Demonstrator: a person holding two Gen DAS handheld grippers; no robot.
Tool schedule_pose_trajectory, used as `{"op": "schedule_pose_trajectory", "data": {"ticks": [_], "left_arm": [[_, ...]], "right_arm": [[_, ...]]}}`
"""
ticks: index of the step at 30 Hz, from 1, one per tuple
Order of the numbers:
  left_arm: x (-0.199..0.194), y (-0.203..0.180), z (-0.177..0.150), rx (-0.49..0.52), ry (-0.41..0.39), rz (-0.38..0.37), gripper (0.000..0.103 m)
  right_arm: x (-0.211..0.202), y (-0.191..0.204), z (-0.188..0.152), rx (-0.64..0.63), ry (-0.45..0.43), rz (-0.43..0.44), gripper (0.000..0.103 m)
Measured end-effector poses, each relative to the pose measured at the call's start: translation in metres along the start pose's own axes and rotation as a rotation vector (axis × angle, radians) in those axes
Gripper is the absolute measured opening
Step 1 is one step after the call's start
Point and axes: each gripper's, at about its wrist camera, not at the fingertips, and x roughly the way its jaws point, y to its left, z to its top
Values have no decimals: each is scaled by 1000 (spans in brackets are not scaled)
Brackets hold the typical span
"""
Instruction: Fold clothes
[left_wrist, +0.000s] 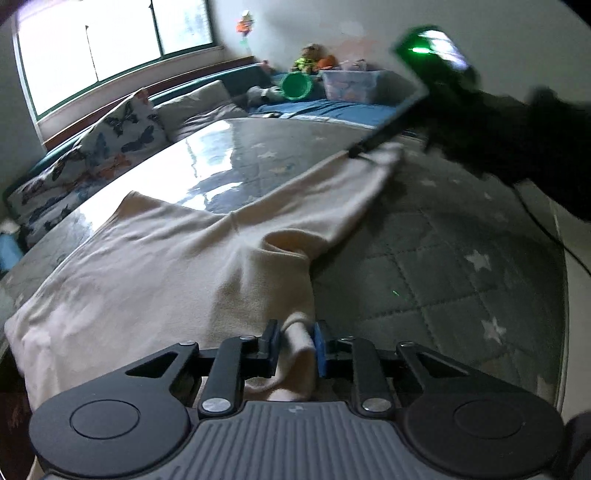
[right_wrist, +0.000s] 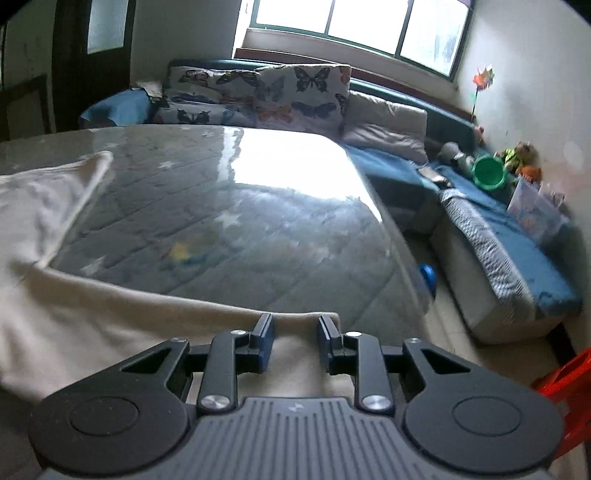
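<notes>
Left gripper (left_wrist: 294, 349), nearest in the left wrist view: fingers (left_wrist: 320, 349) narrow, pinching a fold of the cream garment (left_wrist: 155, 258). Garment is lying across the glass-topped counter (left_wrist: 424, 236), one stretch rising toward the right gripper (left_wrist: 356, 151), which is gripping its far end.

Right gripper (right_wrist: 296, 341), right wrist view: fingers (right_wrist: 266, 341) are standing slightly apart around the cream garment (right_wrist: 74, 321) edge; firm grip cannot be told here. Butterfly cushions (right_wrist: 258, 96) are resting beyond the counter (right_wrist: 258, 206).
</notes>
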Motion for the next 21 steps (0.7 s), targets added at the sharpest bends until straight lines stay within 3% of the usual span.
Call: {"op": "schedule_pose_trajectory", "data": {"ticks": [8,13,21], "left_arm": [[-1,3,-5,44,-7,-31,22],[-5,6,0,30,-24,-58,25],[8,0,13,29,-44,-77,28]], "right_arm": [[38,10,32,-30,-18,-26,34],[19,8,35,1,-54,-5,35],[-15,19,7,-17,-46,130,36]]}}
